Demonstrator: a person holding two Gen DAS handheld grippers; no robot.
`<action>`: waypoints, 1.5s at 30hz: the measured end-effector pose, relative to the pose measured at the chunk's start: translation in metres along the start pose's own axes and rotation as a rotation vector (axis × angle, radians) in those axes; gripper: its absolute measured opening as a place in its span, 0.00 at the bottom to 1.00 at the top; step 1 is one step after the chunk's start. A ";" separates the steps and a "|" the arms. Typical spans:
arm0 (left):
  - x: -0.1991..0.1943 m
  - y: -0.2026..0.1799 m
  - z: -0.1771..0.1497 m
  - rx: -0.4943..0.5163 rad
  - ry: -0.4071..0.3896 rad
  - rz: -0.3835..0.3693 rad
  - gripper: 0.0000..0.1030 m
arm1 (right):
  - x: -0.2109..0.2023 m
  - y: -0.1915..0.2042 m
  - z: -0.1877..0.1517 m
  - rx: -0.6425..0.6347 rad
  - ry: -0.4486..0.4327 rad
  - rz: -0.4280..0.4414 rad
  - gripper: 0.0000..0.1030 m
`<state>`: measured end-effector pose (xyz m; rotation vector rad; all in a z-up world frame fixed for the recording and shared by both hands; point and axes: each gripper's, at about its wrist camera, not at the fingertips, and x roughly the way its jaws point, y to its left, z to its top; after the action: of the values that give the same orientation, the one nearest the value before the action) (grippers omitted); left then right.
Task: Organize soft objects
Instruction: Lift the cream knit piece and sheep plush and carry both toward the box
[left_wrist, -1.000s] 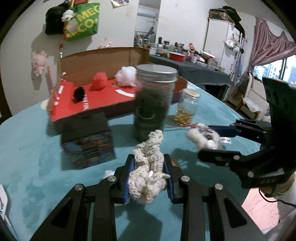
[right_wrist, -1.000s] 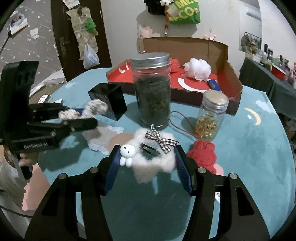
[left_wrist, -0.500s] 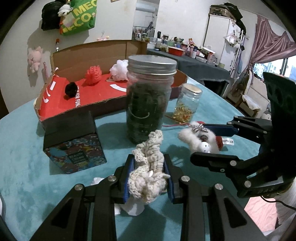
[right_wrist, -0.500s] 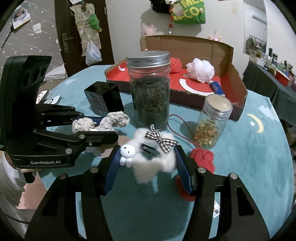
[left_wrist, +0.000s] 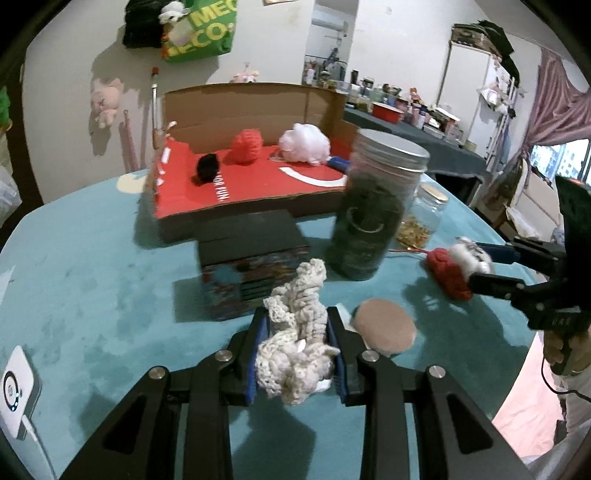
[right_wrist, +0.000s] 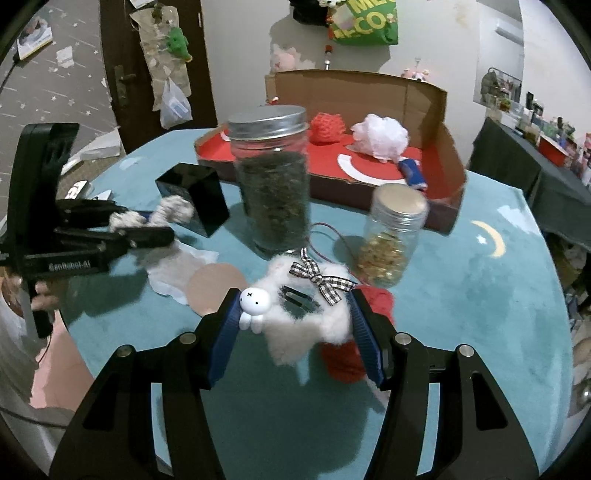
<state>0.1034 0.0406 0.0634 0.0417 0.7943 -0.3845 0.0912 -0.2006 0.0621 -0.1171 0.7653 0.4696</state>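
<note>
My left gripper (left_wrist: 297, 321) is shut on a cream crocheted piece (left_wrist: 295, 354) and holds it above the teal table. In the right wrist view the left gripper (right_wrist: 147, 225) hangs at the left, with the crochet poking out beyond its tips. My right gripper (right_wrist: 293, 299) is shut on a white fluffy hair clip (right_wrist: 325, 321) with a small bunny and a checked bow. A red knitted piece (right_wrist: 376, 299) lies on the table just under it. The cardboard box (left_wrist: 258, 184) with a red floor stands at the back and holds a red knit ball (left_wrist: 246, 146), a white puff (left_wrist: 304, 142) and a black pompom (left_wrist: 207, 166).
A tall jar of dark leaves (left_wrist: 373, 210) and a small jar (right_wrist: 391, 236) stand between the grippers and the cardboard box. A black box (left_wrist: 251, 258) sits just ahead of the left gripper. A brown round pad (left_wrist: 384, 328) and white paper (right_wrist: 173, 269) lie on the table.
The left gripper has swung to the left with the crochet piece, so the black box is now straight ahead of it. The right gripper has barely moved.
</note>
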 end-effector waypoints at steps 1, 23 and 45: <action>-0.002 0.003 -0.001 -0.003 -0.003 0.009 0.31 | -0.002 -0.003 0.000 0.007 0.004 -0.003 0.54; 0.001 0.081 -0.002 -0.005 0.021 0.116 0.31 | -0.015 -0.076 -0.008 0.064 0.047 -0.135 0.54; 0.026 0.086 0.070 0.209 0.017 0.023 0.31 | 0.022 -0.105 0.042 -0.170 0.087 -0.183 0.54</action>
<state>0.1983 0.0995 0.0856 0.2499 0.7673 -0.4446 0.1786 -0.2750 0.0703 -0.3656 0.7912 0.3562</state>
